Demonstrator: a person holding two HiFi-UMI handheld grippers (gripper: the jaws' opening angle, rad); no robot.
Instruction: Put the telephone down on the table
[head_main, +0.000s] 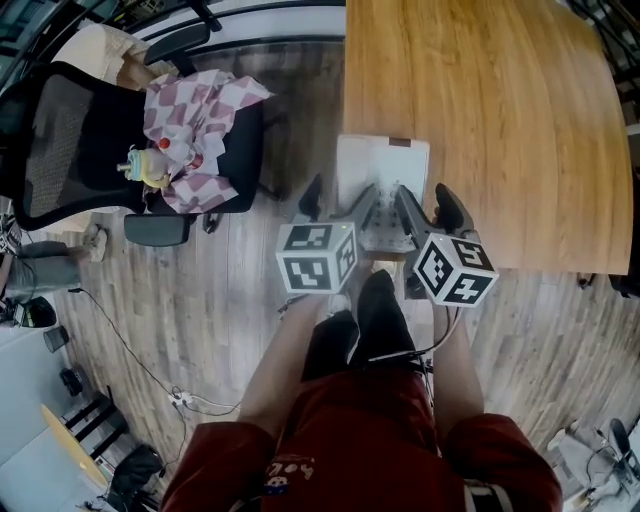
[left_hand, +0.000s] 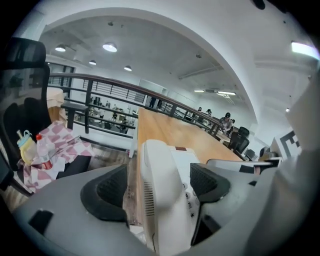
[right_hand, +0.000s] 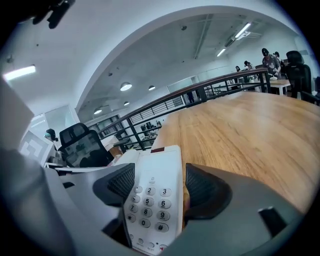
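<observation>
White telephone (head_main: 383, 165), clamped in left tongs (head_main: 340, 203) and right tongs (head_main: 425, 206) alike, tongs side by side, at wooden tabletop's (head_main: 480, 120) near edge

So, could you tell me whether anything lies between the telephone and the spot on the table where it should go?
Nothing visible does. The telephone, gripped by the left gripper and the right gripper, is at the near corner of the wooden table, and the table top ahead of it looks bare.
</observation>
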